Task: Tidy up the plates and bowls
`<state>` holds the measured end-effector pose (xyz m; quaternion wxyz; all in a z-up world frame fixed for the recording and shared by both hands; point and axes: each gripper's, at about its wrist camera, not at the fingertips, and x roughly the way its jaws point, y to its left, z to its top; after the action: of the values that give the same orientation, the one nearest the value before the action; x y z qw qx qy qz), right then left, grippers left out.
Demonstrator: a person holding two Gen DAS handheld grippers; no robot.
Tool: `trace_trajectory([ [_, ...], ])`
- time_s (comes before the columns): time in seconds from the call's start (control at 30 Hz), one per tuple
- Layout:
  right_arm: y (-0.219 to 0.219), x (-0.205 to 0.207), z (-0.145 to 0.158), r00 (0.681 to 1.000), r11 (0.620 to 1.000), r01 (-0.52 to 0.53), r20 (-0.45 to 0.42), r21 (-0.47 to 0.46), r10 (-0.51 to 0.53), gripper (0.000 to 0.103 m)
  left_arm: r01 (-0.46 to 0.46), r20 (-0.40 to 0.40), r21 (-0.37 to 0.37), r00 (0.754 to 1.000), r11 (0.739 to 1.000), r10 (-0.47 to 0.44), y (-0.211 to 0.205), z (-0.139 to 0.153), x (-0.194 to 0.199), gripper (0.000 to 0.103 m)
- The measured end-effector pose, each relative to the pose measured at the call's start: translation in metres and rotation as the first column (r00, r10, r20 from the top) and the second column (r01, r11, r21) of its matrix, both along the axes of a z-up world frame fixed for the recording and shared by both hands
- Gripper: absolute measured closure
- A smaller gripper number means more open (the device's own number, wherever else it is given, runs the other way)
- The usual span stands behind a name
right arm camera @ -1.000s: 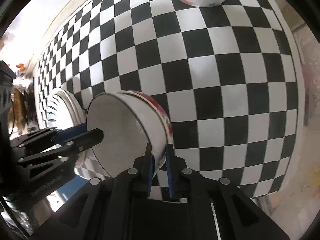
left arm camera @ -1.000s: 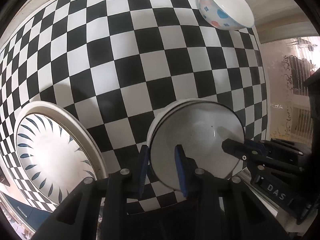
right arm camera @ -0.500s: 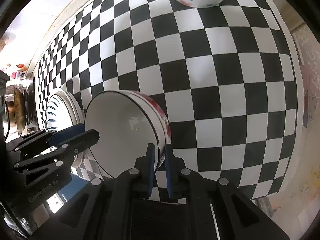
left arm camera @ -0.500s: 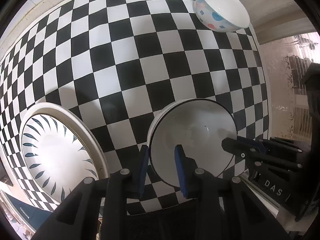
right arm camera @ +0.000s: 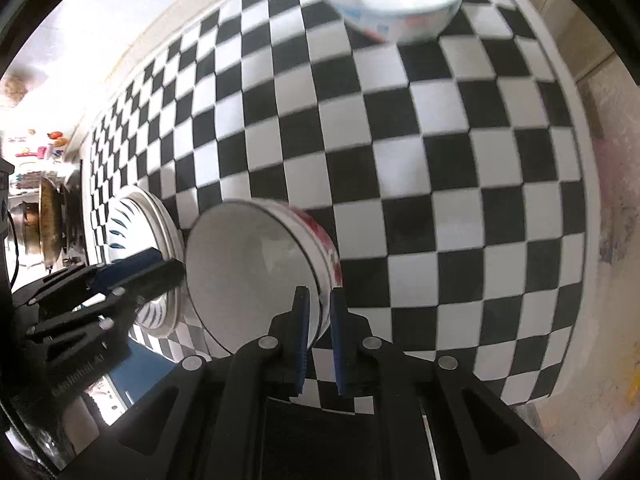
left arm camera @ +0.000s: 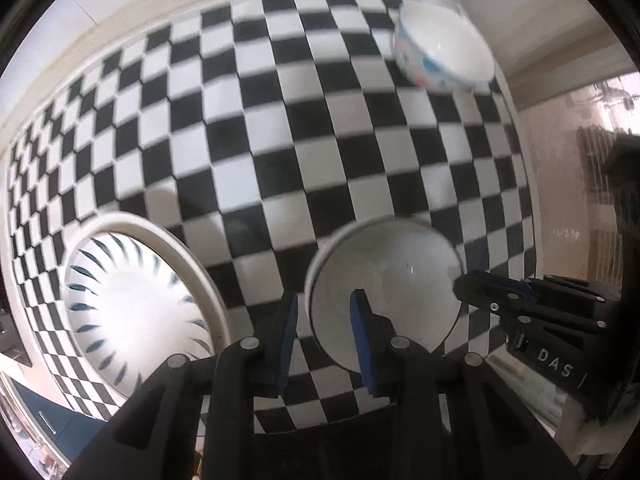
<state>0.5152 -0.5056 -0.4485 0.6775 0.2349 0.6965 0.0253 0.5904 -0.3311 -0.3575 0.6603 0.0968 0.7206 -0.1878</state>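
Note:
A white bowl (left arm camera: 392, 276) with red flowers on its outside (right arm camera: 248, 268) hangs tilted over the checkered tablecloth (left arm camera: 280, 140). My left gripper (left arm camera: 324, 298) is shut on its near rim, one pad inside and one outside. On the opposite rim my right gripper (right arm camera: 319, 304) has the bowl's wall between its pads, still touching, while its jaws are opening. Each gripper shows in the other's view: the right gripper (left arm camera: 484, 292), the left gripper (right arm camera: 156, 270). A stack of plates (left arm camera: 132, 308) with blue feather marks lies just left of the bowl, also seen as the plates (right arm camera: 132, 216).
A white bowl with blue and pink dots (left arm camera: 440, 48) stands at the table's far right corner, large at the top as the dotted bowl (right arm camera: 392, 4). The table's right edge (right arm camera: 584, 200) runs beside a pale floor. Kitchen clutter sits beyond the left edge.
My left gripper has risen with the bowl's rim, so the tablecloth and plates look further off. The right gripper's pads stand slightly wider on the wall than half a second ago.

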Motion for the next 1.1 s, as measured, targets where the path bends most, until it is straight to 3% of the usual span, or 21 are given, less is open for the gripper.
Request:
trace_trajectory([
  [0.03, -0.005, 0.001, 0.005, 1.0, 1.0, 0.01, 0.015, -0.005, -0.01, 0.083, -0.01, 0.027, -0.006, 1.0, 1.0, 0.01, 0.0, 0.008, 0.004, 0.078],
  [0.07, -0.011, 0.002, 0.012, 0.999, 1.0, 0.021, 0.035, -0.009, -0.021, 0.069, -0.017, 0.043, -0.013, 0.999, 1.0, 0.017, 0.0, 0.013, 0.008, 0.078],
  [0.1, -0.02, 0.004, 0.02, 0.997, 0.999, 0.039, 0.066, -0.011, -0.038, 0.045, -0.028, 0.061, -0.018, 0.998, 0.999, 0.029, 0.0, 0.018, 0.013, 0.078],
  [0.17, -0.036, 0.009, 0.033, 0.99, 0.997, 0.074, 0.118, 0.003, -0.074, 0.019, -0.055, 0.09, -0.031, 0.994, 0.998, 0.057, -0.002, 0.026, 0.027, 0.078],
  [0.33, -0.09, 0.032, 0.051, 0.965, 0.982, 0.187, 0.188, -0.013, -0.181, 0.018, -0.1, 0.119, -0.082, 0.987, 0.992, 0.109, -0.022, 0.032, 0.072, 0.078],
  [0.53, -0.138, 0.068, 0.042, 0.939, 0.96, 0.279, 0.209, -0.009, -0.271, 0.018, -0.072, 0.099, -0.126, 0.991, 0.989, 0.085, -0.071, 0.022, 0.119, 0.078],
  [0.9, -0.181, 0.125, -0.003, 0.933, 0.944, 0.329, 0.149, 0.009, -0.327, 0.02, -0.037, -0.045, -0.11, 0.998, 0.993, 0.032, -0.144, -0.046, 0.174, 0.078],
  [1.03, -0.185, 0.136, -0.02, 0.936, 0.943, 0.331, 0.117, 0.034, -0.333, 0.025, -0.021, -0.07, -0.096, 0.997, 0.995, 0.015, -0.157, -0.066, 0.183, 0.078],
  [1.1, -0.187, 0.143, -0.027, 0.935, 0.941, 0.334, 0.107, 0.049, -0.337, 0.032, -0.015, -0.082, -0.087, 0.997, 0.996, 0.008, -0.161, -0.072, 0.187, 0.078],
])
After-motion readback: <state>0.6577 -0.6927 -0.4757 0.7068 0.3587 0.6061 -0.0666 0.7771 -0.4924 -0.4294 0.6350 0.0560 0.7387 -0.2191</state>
